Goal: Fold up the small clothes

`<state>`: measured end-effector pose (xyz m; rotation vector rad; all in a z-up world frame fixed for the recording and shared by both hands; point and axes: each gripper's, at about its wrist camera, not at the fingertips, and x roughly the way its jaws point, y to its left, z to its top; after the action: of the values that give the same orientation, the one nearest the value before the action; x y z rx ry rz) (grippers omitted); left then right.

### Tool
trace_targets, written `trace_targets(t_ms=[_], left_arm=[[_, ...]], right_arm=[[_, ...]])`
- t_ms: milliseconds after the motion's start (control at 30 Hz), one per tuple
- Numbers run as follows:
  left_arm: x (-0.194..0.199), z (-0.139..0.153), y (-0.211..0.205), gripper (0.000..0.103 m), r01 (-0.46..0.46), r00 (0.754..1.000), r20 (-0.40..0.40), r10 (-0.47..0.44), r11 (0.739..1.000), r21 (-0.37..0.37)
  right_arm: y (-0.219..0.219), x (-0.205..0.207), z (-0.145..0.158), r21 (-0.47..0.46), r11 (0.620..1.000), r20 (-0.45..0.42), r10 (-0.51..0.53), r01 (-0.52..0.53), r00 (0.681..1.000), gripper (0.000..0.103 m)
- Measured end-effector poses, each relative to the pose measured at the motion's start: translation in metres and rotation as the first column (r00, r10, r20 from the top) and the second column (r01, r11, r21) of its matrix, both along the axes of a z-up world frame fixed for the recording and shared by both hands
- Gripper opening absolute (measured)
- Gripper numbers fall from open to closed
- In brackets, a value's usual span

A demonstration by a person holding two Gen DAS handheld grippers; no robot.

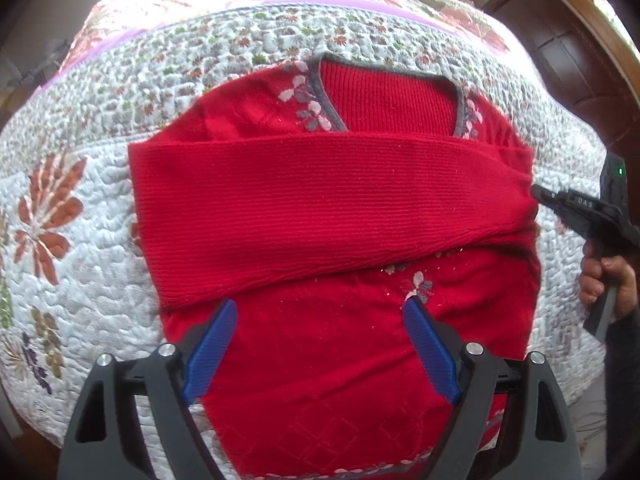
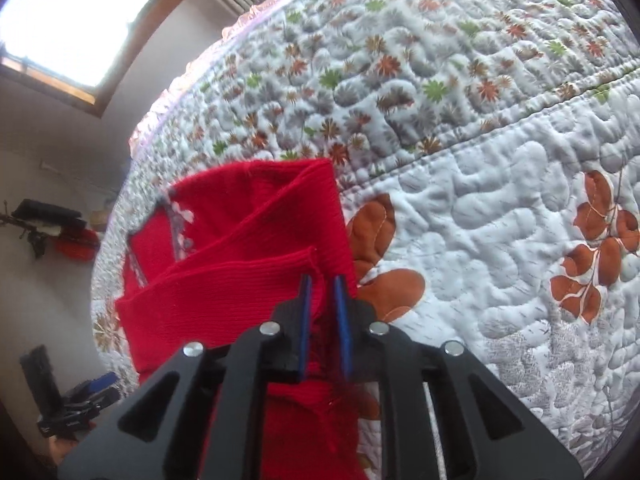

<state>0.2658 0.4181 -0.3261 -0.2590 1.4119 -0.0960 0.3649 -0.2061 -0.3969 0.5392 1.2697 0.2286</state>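
- Red knit sweater (image 1: pixel 332 208) lies flat on a quilted bedspread (image 1: pixel 80 184), neckline away from the left wrist camera; grey trim edges the V-neck, with pale pink and grey flower motifs beside it
- one sleeve (image 1: pixel 304 184) is folded straight across the chest, its cuff end reaching the sweater's left edge in that view; a second sleeve runs slantwise beneath it
- hem (image 1: pixel 360 472) with a pale patterned band sits nearest the left wrist camera, between the gripper's arms
- left gripper (image 1: pixel 320 308) hovers over the lower body of the sweater, its blue-padded fingers (image 1: pixel 212 348) spread wide with nothing between them
- right gripper (image 2: pixel 322 280) is at the sweater's side edge; its blue pads are drawn nearly together with red knit bunched between them, so it is clamped on the sweater's fabric; in the left wrist view its black tip (image 1: pixel 548 196) touches the fold where the sleeve turns
- a hand (image 1: pixel 604 280) wraps the right gripper's handle
- bedspread is white with orange leaves and small green and rust flowers; a dark wooden door (image 1: pixel 568 52) stands beyond the bed; a bright window (image 2: pixel 68 12) shows in the right wrist view
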Motion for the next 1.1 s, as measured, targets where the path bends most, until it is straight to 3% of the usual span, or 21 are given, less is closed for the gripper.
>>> trace_targets(t_ms=[267,467,600,767,900,1000,1100], left_arm=[[-0.004,-0.007,0.029,0.085,-0.092,0.996,-0.018,0.093,0.996,0.020],[-0.006,-0.012,0.028,0.085,-0.080,0.996,-0.036,0.081,0.997,0.020],[-0.004,-0.013,0.027,0.085,-0.081,0.996,-0.034,0.081,0.997,0.016],[-0.003,-0.012,0.031,0.085,-0.090,0.996,-0.021,0.090,0.996,0.018],[-0.001,-0.012,0.037,0.085,-0.092,0.996,0.005,0.092,0.996,0.013],[0.005,-0.013,0.045,0.085,-0.092,0.993,0.068,0.097,0.993,-0.072],[0.014,-0.023,0.069,0.085,-0.133,0.982,0.108,0.155,0.973,-0.188]], right_arm=[[0.006,0.000,-0.010,0.023,0.999,-0.051,0.039,-0.038,0.998,0.013],[0.014,-0.002,-0.018,0.034,0.998,-0.088,0.053,-0.050,0.995,0.014],[0.013,-0.003,-0.012,0.016,0.998,-0.069,0.060,-0.059,0.996,0.003],[0.002,-0.002,0.000,-0.023,0.999,-0.034,0.035,-0.036,0.999,0.002],[0.002,0.002,-0.008,-0.049,0.998,-0.052,0.043,-0.045,0.998,0.002],[0.006,0.002,-0.017,-0.065,0.997,-0.074,0.042,-0.047,0.996,0.004],[0.008,0.001,-0.004,-0.087,0.995,-0.038,0.036,-0.039,0.999,0.013]])
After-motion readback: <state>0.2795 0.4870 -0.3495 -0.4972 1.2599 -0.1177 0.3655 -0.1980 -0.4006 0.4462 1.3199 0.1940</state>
